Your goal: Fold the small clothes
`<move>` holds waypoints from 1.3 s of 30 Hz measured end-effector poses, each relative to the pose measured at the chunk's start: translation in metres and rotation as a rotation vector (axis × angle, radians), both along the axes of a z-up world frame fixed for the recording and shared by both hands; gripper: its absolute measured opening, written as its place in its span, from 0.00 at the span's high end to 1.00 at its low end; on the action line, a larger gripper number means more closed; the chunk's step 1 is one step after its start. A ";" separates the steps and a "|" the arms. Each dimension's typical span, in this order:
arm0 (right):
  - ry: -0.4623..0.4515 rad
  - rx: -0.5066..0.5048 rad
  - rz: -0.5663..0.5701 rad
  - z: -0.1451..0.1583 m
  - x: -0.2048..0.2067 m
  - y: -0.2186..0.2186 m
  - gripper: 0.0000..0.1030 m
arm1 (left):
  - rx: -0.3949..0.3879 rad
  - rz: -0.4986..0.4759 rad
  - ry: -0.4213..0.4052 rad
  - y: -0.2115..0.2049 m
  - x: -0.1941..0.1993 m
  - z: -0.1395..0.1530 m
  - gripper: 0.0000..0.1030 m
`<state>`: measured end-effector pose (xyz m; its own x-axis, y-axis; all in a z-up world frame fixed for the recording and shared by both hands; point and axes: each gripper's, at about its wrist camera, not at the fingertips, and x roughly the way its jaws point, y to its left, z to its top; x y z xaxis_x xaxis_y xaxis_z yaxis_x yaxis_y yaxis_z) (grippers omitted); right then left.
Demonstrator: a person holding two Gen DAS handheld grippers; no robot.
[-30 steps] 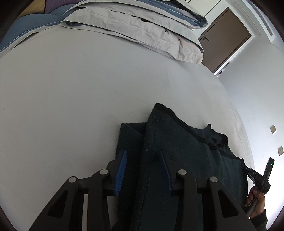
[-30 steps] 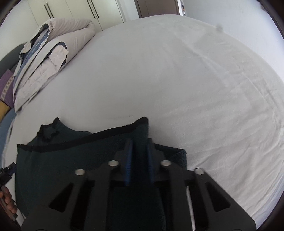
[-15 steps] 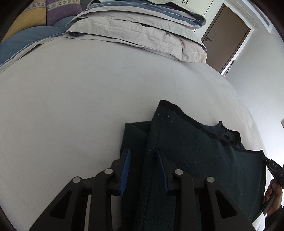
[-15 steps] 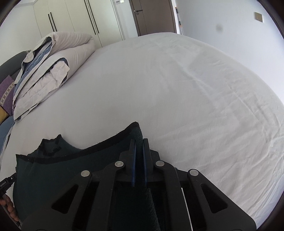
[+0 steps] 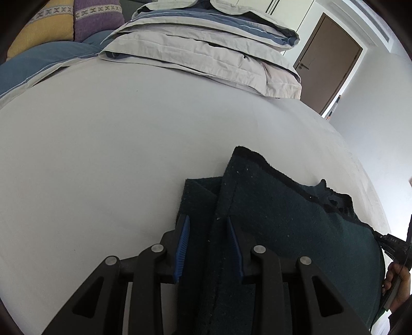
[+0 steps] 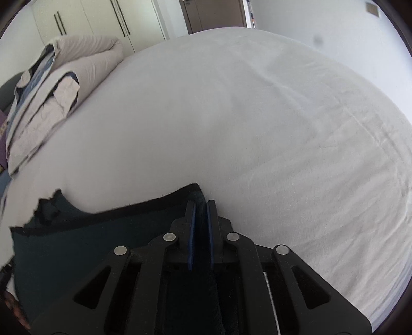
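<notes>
A dark green garment (image 5: 283, 226) with a black hem lies partly folded on the white bed sheet (image 5: 128, 159). In the left wrist view my left gripper (image 5: 208, 221) has its blue pads apart, one on each side of the garment's folded edge, without pinching it. In the right wrist view my right gripper (image 6: 200, 206) is shut on the garment (image 6: 90, 242) at its near corner and holds that edge raised. The cloth between the right pads hides their tips.
Folded grey and blue bedding (image 5: 206, 51) is stacked at the head of the bed, and it also shows in the right wrist view (image 6: 46, 103). Coloured pillows (image 5: 64, 25) lie at the far left. A brown door (image 5: 329, 64) and wardrobes (image 6: 103, 23) stand beyond the bed.
My right gripper closed tighter on the garment's edge and lifted it. My left gripper's jaws narrowed a little and both views tilted up toward the head of the bed.
</notes>
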<state>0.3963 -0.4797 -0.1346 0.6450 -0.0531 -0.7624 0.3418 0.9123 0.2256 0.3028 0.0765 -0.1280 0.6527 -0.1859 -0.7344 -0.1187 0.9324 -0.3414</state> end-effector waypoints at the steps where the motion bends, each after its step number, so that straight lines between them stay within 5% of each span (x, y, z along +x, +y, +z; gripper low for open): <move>1: -0.022 0.002 -0.022 0.006 -0.007 -0.004 0.61 | -0.006 0.000 0.001 0.001 0.000 0.000 0.67; 2: -0.069 0.007 -0.061 0.015 -0.020 -0.008 0.47 | -0.009 0.000 0.002 0.001 0.000 0.000 0.67; 6: -0.142 0.072 -0.100 0.037 -0.071 -0.017 0.46 | 0.012 0.008 0.006 -0.001 -0.003 0.005 0.66; 8: -0.140 0.074 -0.023 0.042 -0.097 0.001 0.46 | 0.040 0.035 0.015 -0.001 -0.009 0.011 0.54; 13: -0.160 0.094 0.211 0.043 -0.159 0.070 0.46 | 0.049 0.015 -0.021 -0.012 -0.048 0.028 0.54; 17: -0.105 0.165 0.294 0.011 -0.180 0.106 0.46 | 0.111 -0.057 -0.038 -0.036 -0.076 0.031 0.53; 19: -0.062 0.211 0.254 -0.010 -0.183 0.097 0.51 | 0.149 -0.079 -0.009 -0.041 -0.081 0.021 0.54; 21: -0.090 0.265 0.199 -0.018 -0.201 0.078 0.75 | 0.131 -0.081 -0.004 -0.035 -0.083 0.013 0.57; 25: -0.111 0.313 0.052 -0.026 -0.238 0.041 0.76 | 0.089 -0.064 0.006 -0.021 -0.080 0.015 0.67; 30: -0.115 0.269 -0.063 -0.008 -0.282 0.033 0.72 | 0.069 -0.024 -0.003 -0.017 -0.093 0.029 0.58; 39: -0.127 0.546 0.334 0.009 -0.245 0.148 0.69 | 0.009 -0.123 -0.025 -0.051 -0.116 0.033 0.50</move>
